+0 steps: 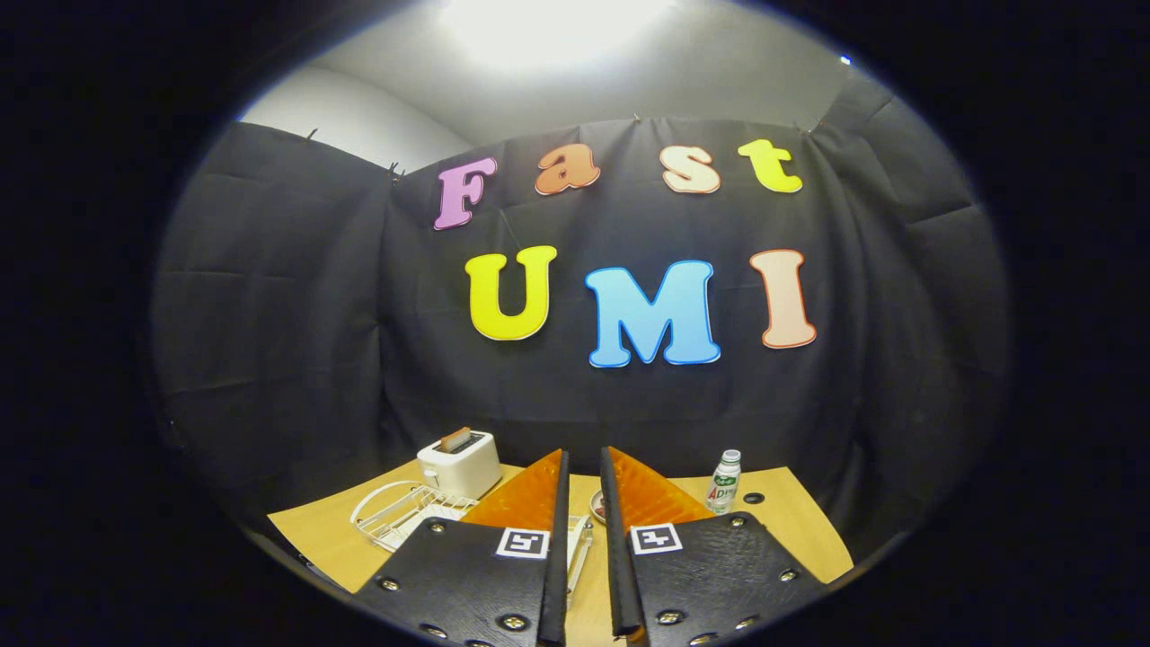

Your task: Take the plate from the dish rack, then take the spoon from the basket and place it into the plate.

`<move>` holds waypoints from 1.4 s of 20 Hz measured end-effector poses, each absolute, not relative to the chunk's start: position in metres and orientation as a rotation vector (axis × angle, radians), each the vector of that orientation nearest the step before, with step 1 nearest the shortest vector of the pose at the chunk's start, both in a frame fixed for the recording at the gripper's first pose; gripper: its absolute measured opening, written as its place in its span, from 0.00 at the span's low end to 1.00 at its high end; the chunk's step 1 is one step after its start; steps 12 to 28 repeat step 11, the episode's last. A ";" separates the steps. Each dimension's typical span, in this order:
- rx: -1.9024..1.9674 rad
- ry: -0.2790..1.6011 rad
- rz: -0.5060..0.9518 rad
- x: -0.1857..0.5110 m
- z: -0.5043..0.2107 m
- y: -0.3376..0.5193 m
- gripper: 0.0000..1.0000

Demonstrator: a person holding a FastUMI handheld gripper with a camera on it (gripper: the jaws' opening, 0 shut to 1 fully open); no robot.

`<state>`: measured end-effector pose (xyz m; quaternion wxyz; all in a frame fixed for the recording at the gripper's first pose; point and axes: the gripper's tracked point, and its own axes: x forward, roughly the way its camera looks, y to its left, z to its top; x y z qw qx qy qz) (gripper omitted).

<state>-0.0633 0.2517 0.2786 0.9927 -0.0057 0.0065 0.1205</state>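
Black cloth wall [296,341] hangs in creased panels across the back and both sides of the booth, clipped along its top edge. Above the cloth, a plain white room wall [359,117] and a pale ceiling [719,72]. A bright ceiling light [548,27] glares overhead, washing out the area around it. Below the cloth stands a light wooden bench [800,521], matte top, with a small round dark hole [754,498] near its far right corner. The cloth drops behind the bench's far edge.
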 end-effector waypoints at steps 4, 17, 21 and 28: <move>0.001 0.003 0.202 -0.068 0.286 0.230 0.19; 0.039 0.010 0.157 -0.066 0.285 0.207 0.19; 0.039 0.010 0.157 -0.066 0.285 0.207 0.19; 0.039 0.010 0.157 -0.066 0.285 0.207 0.19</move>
